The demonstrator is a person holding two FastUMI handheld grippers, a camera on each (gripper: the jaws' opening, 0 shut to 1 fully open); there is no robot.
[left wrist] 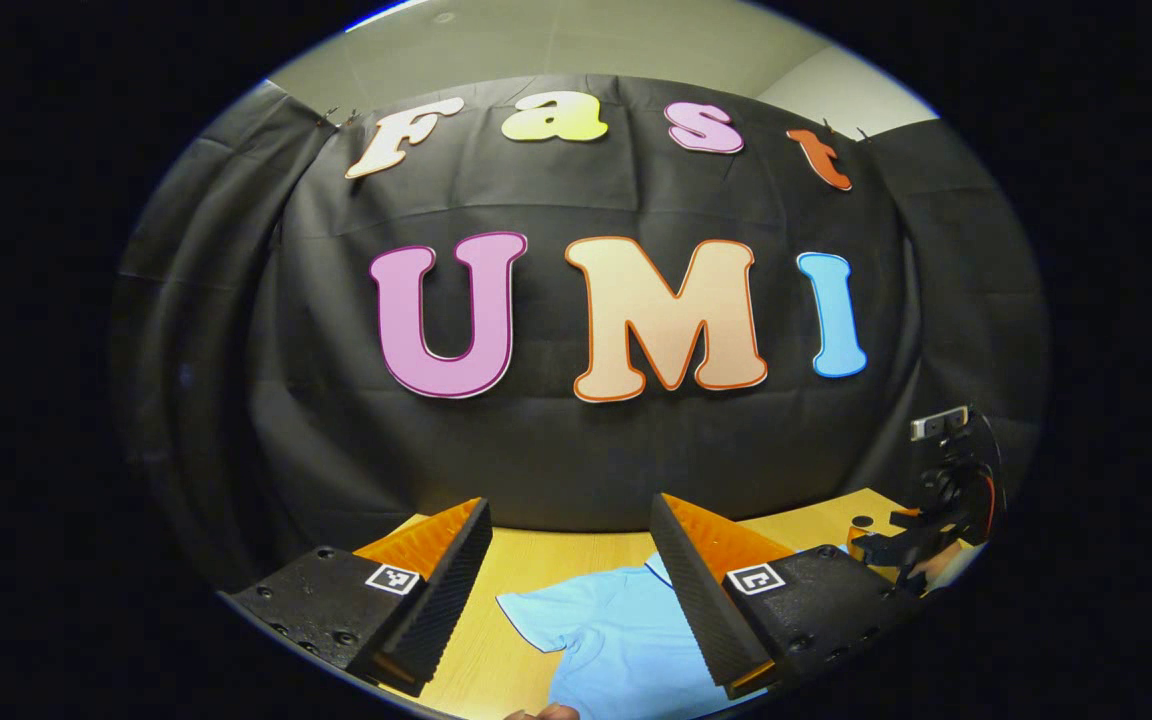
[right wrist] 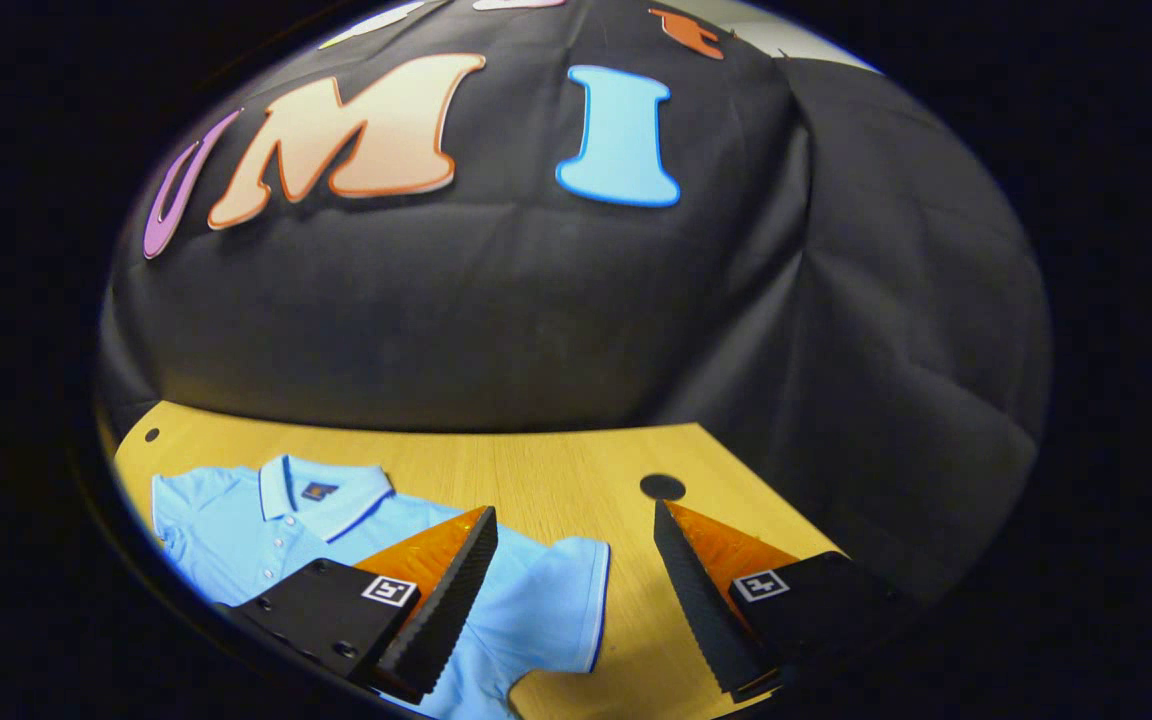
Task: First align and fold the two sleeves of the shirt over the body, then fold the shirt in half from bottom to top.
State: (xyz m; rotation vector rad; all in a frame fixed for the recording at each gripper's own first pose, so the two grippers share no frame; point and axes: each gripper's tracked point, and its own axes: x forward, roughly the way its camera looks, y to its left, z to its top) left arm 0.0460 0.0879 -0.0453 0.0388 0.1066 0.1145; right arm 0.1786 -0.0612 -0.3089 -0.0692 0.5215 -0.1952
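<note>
Light blue polo shirt [right wrist: 266,525] spread flat on the pale wooden tabletop [right wrist: 536,470], seen at lower left of the right gripper view: collar with a thin white-and-dark stripe along its edge, small dark label inside the neck, short button placket below it. One short sleeve [right wrist: 556,600] stretched out toward lower centre of that frame, its cuff trimmed with a white band and a darker line, unfolded and lying flat on the wood. In the left gripper view, same shirt at bottom centre [left wrist: 616,640], the other sleeve [left wrist: 536,615] jutting to the left, also flat and unfolded, collar edge just peeking beside the right finger. Left claw [left wrist: 571,590] released, fingers set wide apart and held above the shirt, nothing between them. Right claw [right wrist: 576,600] likewise released and wide, its left finger over the shirt's shoulder area, its right finger over bare wood, the sleeve cuff showing in the gap; contact with the cloth cannot be told. Small dark round hole [right wrist: 662,487] in the tabletop just above the right claw's right finger, a second hole [right wrist: 151,435] at far left near the shirt. Other gripper and holding hand at the lower right edge of the left gripper view [left wrist: 921,545]. Black cloth wall [right wrist: 536,320] behind the tabletop.
</note>
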